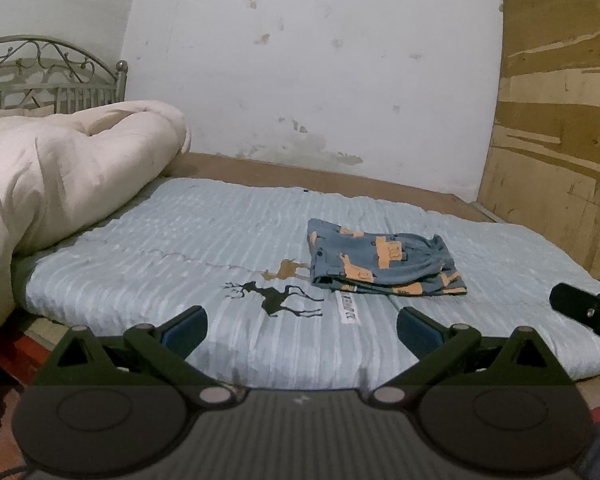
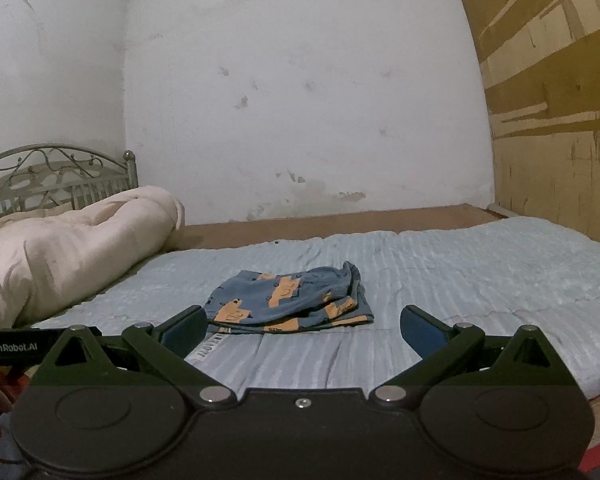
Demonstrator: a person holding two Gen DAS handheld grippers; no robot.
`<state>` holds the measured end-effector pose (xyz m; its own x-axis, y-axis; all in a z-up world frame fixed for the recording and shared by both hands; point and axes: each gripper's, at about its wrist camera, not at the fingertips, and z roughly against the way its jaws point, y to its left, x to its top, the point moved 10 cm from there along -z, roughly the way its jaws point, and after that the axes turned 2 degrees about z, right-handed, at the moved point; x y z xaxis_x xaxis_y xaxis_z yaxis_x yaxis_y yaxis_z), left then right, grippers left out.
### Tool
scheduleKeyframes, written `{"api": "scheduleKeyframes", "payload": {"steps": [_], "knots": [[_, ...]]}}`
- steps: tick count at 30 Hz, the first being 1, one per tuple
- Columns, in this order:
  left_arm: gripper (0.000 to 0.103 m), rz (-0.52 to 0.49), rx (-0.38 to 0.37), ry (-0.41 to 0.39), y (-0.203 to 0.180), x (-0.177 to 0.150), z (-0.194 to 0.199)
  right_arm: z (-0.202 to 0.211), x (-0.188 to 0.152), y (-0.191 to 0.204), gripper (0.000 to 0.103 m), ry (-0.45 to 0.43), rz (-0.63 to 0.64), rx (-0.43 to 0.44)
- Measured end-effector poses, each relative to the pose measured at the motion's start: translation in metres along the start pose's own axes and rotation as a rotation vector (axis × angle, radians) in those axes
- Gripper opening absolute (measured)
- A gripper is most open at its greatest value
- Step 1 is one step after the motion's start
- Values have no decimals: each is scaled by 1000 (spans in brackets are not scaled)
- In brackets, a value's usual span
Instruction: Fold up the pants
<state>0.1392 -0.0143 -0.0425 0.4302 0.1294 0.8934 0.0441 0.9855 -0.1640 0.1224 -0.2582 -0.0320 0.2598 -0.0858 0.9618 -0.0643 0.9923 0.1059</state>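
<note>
Hovering level above the bedsheet (image 1: 180,248), left gripper (image 1: 302,330) and right gripper (image 2: 303,326) spread empty, folded pants (image 1: 380,258) ahead

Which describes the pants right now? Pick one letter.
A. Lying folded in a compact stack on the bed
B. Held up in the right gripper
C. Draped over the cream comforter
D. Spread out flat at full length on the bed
A: the pants lie in a layered, compact stack on the light blue bedcover, and both open grippers are empty.

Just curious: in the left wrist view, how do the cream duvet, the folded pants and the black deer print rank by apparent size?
1. Cream duvet, though it lies nearer the camera.
2. Folded pants.
3. Black deer print, clearly smallest.
</note>
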Motion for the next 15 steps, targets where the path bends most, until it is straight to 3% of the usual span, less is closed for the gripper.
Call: {"api": "scheduleKeyframes", "payload": {"steps": [15], "knots": [[102, 12, 12, 0, 5, -1, 1, -2, -6, 5, 102, 23, 5, 15]]}}
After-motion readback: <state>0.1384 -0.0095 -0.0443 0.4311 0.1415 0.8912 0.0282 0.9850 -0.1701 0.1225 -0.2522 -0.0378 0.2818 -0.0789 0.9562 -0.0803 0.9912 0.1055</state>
